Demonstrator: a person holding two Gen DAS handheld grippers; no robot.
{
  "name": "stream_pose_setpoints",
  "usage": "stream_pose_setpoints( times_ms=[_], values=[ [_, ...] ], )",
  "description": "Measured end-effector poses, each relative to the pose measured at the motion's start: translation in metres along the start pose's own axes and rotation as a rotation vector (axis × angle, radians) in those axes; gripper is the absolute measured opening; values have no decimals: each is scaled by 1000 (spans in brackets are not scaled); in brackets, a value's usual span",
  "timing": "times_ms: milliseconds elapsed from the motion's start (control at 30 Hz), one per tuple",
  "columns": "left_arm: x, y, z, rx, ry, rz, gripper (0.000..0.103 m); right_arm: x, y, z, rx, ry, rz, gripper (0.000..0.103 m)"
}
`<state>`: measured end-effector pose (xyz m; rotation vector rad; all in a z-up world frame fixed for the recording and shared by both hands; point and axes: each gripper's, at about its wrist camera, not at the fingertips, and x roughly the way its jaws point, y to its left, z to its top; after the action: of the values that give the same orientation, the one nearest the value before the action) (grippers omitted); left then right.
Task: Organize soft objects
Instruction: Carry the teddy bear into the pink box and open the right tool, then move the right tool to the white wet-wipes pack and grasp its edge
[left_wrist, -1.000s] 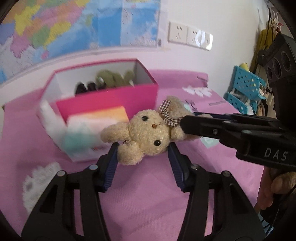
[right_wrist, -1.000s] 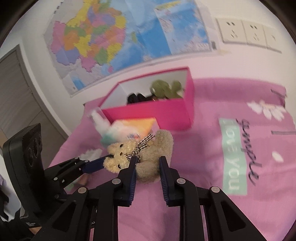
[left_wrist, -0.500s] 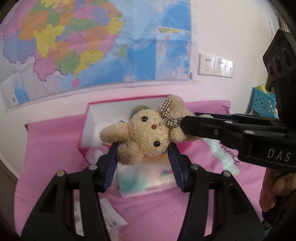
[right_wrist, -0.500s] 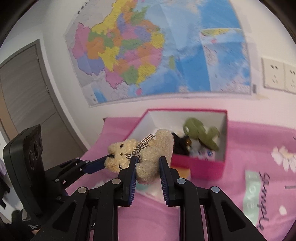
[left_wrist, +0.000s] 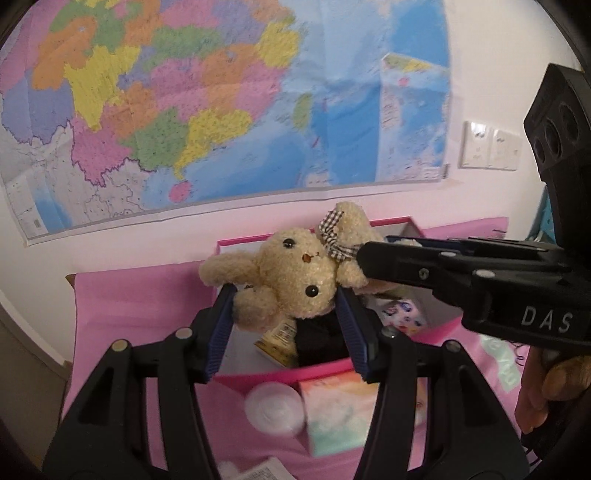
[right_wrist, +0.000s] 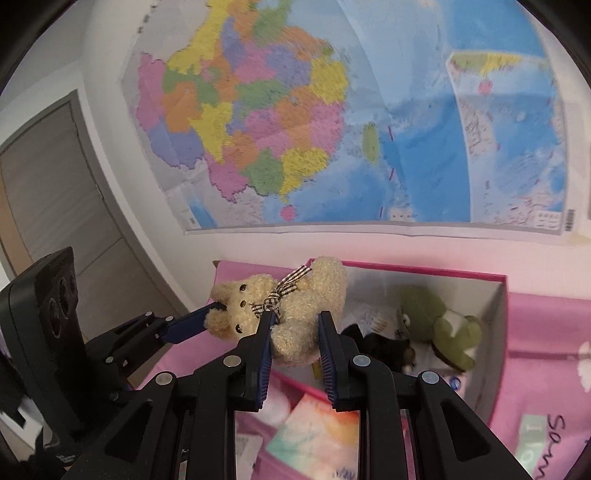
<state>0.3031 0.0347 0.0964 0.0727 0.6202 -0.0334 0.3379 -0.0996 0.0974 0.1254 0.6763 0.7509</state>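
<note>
A beige plush bunny (left_wrist: 291, 273) with a checked bow is held in the air by both grippers. My left gripper (left_wrist: 286, 314) is shut on its head and ears. My right gripper (right_wrist: 295, 336) is shut on its body (right_wrist: 310, 306); it reaches in from the right in the left wrist view (left_wrist: 373, 258). The bunny hangs above the open pink box (left_wrist: 325, 369), which also shows in the right wrist view (right_wrist: 496, 350). Inside the box lie a green plush (right_wrist: 439, 325) and a black soft object (left_wrist: 317, 339).
A tissue pack (left_wrist: 340, 417) and a white round object (left_wrist: 273, 410) lie on the pink cloth (left_wrist: 140, 295) in front of the box. A map (left_wrist: 221, 103) hangs on the wall behind. Wall sockets (left_wrist: 491, 146) are at the right. A grey door (right_wrist: 55, 206) is at the left.
Both grippers have lifted the bunny off the pink cloth and carried it forward, from in front of the box to above its opening. Both grips have stayed shut.
</note>
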Motion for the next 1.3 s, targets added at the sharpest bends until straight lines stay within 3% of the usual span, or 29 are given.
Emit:
stream_pose_setpoints(
  times_ms=[133,233,333,433,567,667,933,1133,1300],
  values=[
    [24,9,1,-7,47,22,57,28,-12,8,44,39,14,24],
    [35,15,-1,-25,70,27,57,49,-23,9,83,81,9,33],
    [40,20,-5,-34,83,34,59,66,-35,6,119,122,2,73],
    [37,30,-7,-60,81,35,64,69,-42,3,127,126,-24,73],
    [14,42,-14,-68,43,47,94,57,-42,-2,108,119,-57,74],
    [-12,49,-27,-74,10,48,102,34,-26,-13,28,95,-79,81],
    [-69,43,-96,-72,23,17,103,-15,35,-84,-133,138,-58,84],
    [-93,24,-164,-66,83,14,103,-16,56,-150,-110,249,15,84],
    [-96,33,-209,-127,151,33,103,-8,59,-175,-46,292,51,83]
  ],
)
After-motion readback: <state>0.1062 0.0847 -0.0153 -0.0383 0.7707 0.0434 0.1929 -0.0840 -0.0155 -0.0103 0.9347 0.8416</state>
